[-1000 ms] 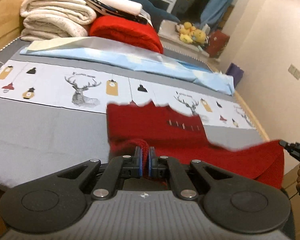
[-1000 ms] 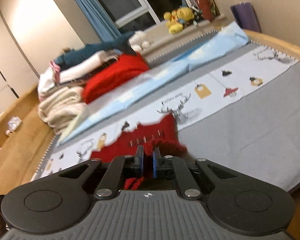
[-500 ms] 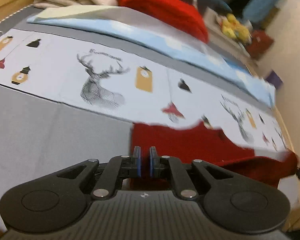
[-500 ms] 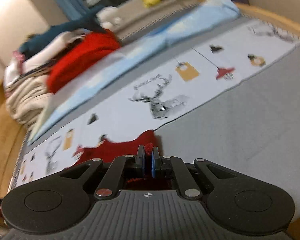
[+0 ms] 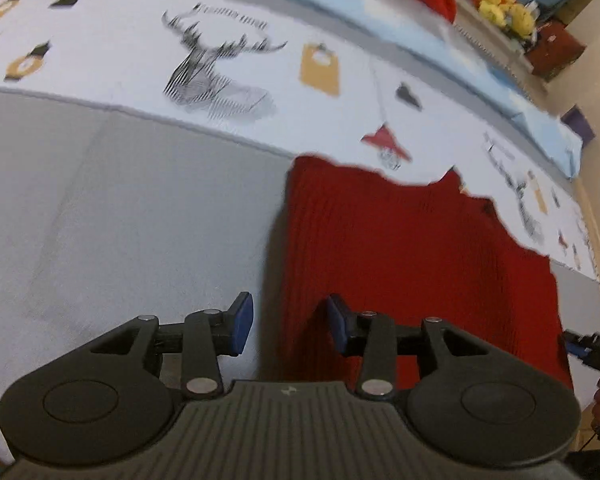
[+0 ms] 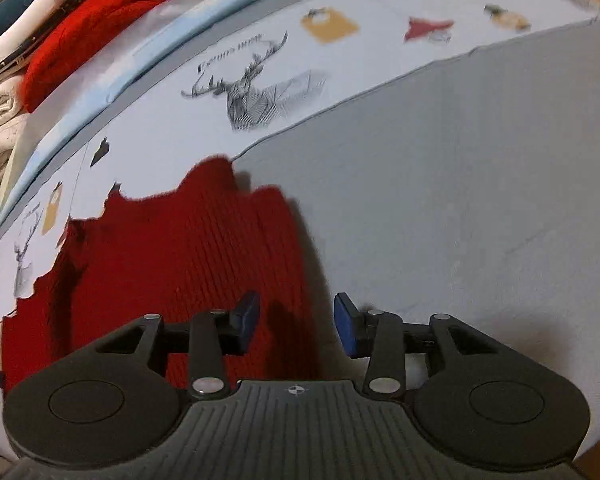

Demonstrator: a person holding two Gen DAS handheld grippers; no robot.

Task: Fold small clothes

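Your left gripper [image 5: 286, 322] and right gripper [image 6: 296, 326], jaws just spread and pinching nothing, each straddle one near side edge of the red knit garment [image 5: 400, 248], which stretches toward frame top.

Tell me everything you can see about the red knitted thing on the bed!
The red ribbed knit garment lies spread flat on the grey bedcover, its jagged far edge overlapping the white deer-print strip. Both grippers have just been opening: the left gripper straddles one side edge, the right gripper the other, pads apart, neither pinching it.
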